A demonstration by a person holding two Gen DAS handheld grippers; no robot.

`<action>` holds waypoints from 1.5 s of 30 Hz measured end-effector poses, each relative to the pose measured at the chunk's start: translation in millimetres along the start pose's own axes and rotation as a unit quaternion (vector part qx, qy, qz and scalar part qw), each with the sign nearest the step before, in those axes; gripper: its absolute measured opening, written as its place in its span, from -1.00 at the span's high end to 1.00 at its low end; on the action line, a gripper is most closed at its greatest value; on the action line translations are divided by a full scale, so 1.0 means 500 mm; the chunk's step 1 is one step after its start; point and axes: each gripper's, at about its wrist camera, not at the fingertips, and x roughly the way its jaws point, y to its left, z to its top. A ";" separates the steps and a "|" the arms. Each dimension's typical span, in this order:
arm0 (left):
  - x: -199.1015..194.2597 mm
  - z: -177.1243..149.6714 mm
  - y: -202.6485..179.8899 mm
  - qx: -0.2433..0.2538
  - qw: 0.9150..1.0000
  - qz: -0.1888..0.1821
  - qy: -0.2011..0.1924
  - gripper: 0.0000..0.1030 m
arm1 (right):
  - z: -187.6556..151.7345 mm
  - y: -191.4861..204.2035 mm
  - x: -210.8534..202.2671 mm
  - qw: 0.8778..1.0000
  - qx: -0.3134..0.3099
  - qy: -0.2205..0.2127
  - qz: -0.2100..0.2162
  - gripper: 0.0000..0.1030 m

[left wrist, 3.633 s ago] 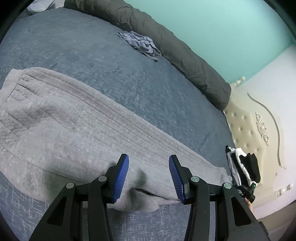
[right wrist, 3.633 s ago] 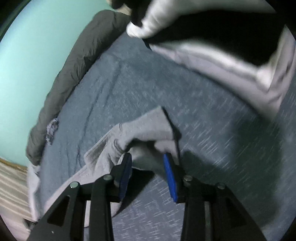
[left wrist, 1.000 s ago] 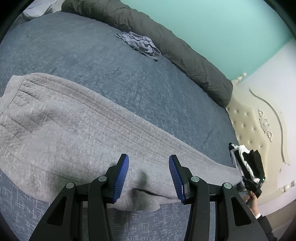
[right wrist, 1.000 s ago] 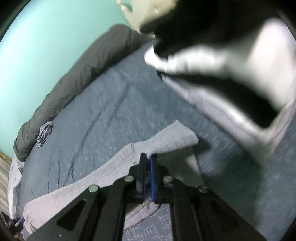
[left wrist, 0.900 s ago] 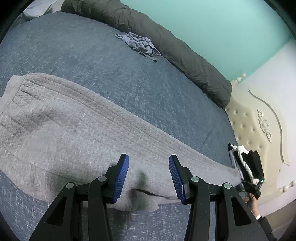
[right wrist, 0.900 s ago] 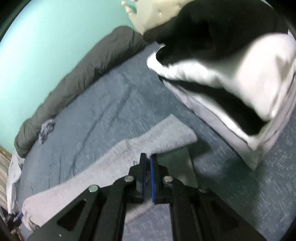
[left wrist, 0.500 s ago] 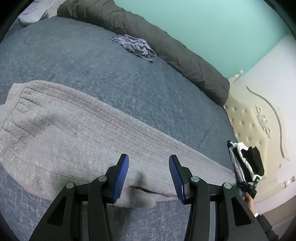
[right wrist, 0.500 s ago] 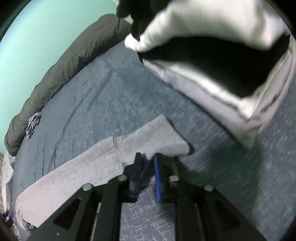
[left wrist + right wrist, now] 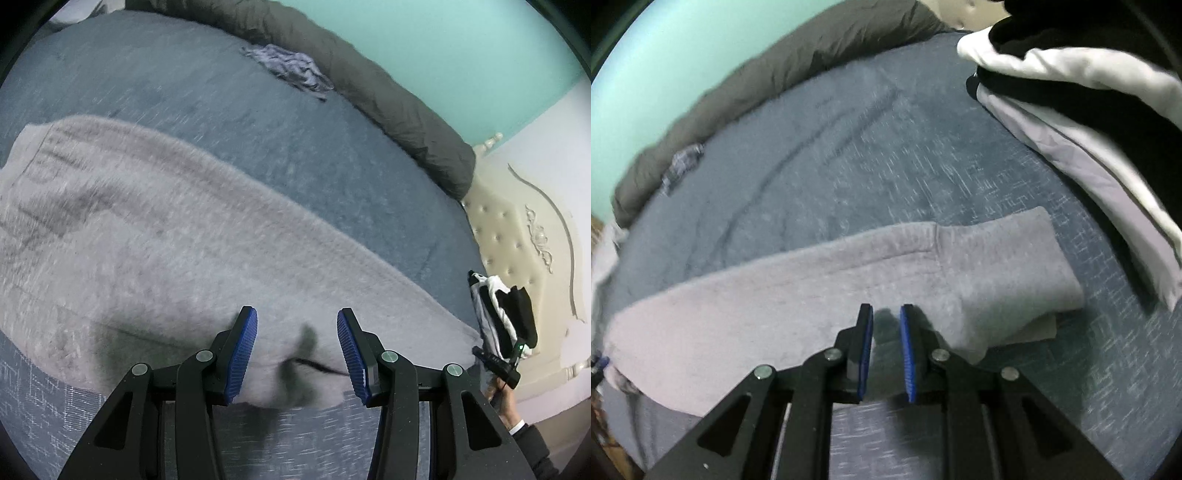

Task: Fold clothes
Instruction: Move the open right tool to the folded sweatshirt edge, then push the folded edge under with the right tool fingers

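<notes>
Below both grippers, grey garment (image 9: 177,251) lies long axis left-right across frame w/ near edge between pads; left gripper (image 9: 297,354) spread wide, right gripper (image 9: 886,352) slightly apart, neither holding cloth.

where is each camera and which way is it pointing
Left wrist: sits on the left gripper, looking along its open fingers over the grey garment toward the headboard; a sleeve and hand holding the other gripper show at right.
Right wrist: sits on the right gripper, fingers slightly apart, looking across the garment's end toward the teal wall; no hand shows.
Both share the grey garment, the blue bedspread and the dark rolled duvet.
</notes>
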 end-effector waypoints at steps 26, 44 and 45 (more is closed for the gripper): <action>-0.182 -0.054 0.160 -0.010 0.998 0.019 -0.060 -0.04 | -0.157 0.766 -0.110 0.939 -0.210 0.094 0.256 0.26; -0.237 -0.078 0.280 0.000 0.993 0.051 -0.104 -0.04 | -0.272 1.042 -0.016 0.920 -0.281 0.109 0.250 0.24; -0.239 -0.080 0.286 -0.003 0.993 0.048 -0.104 -0.04 | -0.275 1.045 -0.012 0.921 -0.277 0.109 0.253 0.25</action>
